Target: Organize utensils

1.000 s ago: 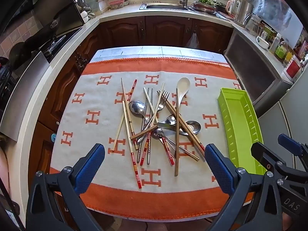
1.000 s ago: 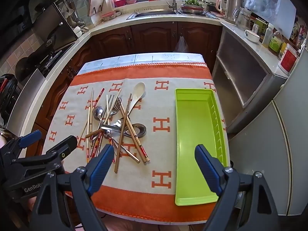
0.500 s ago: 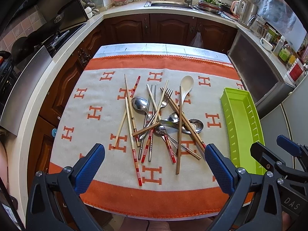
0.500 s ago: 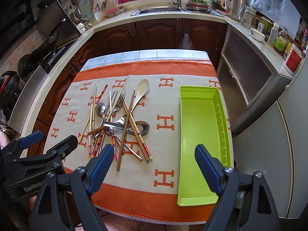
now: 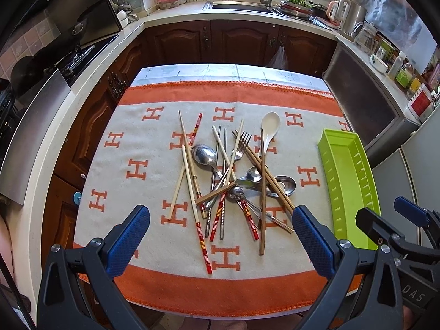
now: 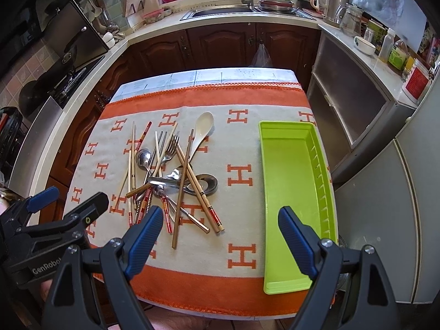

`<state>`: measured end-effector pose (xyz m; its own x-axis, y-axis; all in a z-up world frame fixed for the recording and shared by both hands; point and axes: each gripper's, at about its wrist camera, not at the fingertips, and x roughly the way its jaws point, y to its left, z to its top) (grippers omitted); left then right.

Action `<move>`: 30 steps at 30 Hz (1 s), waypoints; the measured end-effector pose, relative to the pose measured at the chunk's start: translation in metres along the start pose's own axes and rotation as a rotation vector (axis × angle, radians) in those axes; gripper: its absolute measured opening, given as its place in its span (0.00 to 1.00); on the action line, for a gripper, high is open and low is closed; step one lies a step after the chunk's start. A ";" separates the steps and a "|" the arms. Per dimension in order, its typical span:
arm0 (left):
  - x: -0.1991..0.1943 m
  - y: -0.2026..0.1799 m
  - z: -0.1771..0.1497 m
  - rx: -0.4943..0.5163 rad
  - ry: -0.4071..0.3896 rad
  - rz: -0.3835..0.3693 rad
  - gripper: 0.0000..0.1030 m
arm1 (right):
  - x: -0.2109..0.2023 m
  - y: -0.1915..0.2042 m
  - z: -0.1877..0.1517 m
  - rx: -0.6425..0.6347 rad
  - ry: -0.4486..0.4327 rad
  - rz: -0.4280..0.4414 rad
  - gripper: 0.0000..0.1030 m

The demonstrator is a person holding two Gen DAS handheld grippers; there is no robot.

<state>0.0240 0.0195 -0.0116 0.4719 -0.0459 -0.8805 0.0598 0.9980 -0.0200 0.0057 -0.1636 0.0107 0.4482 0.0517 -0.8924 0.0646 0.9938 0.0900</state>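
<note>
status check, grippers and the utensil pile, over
Left gripper and right gripper: jaws open, empty, short of the table. Utensil pile tangled on the cloth, untouched. Green tray empty. Nothing in the way.

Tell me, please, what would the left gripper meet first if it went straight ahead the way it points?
Probably the near ends of the chopsticks in the utensil pile, since the open left gripper aims there; depth is uncertain.

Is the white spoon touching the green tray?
Apart. The right wrist view shows the white spoon lying in the utensil pile, with a wide strip of bare cloth between it and the green tray.
</note>
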 end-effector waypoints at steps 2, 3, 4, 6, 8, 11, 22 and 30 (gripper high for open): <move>-0.001 0.003 0.002 -0.001 -0.006 -0.009 0.99 | -0.002 0.003 0.000 0.001 -0.005 -0.007 0.84; -0.001 0.003 0.002 0.000 -0.010 -0.011 0.99 | -0.002 0.003 0.000 0.001 -0.005 -0.007 0.84; -0.002 0.003 0.003 0.004 -0.012 -0.015 0.99 | -0.003 0.003 0.000 0.002 -0.008 -0.011 0.84; -0.001 0.003 0.004 0.010 -0.011 -0.022 0.99 | -0.005 0.004 0.000 0.011 -0.012 -0.022 0.84; -0.001 0.003 0.005 0.014 -0.007 -0.029 0.99 | -0.005 0.004 -0.001 0.018 -0.012 -0.026 0.84; 0.000 0.003 0.005 0.022 -0.001 -0.035 0.99 | -0.007 0.005 -0.001 0.025 -0.016 -0.032 0.84; -0.002 0.004 0.003 0.053 -0.003 -0.028 0.99 | -0.010 0.008 -0.004 0.054 -0.020 -0.039 0.84; -0.002 0.005 0.005 0.073 -0.002 -0.021 0.99 | -0.014 0.011 -0.005 0.056 -0.038 -0.039 0.84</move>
<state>0.0276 0.0245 -0.0071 0.4720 -0.0667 -0.8791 0.1334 0.9911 -0.0035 -0.0045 -0.1529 0.0215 0.4774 0.0081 -0.8787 0.1323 0.9879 0.0810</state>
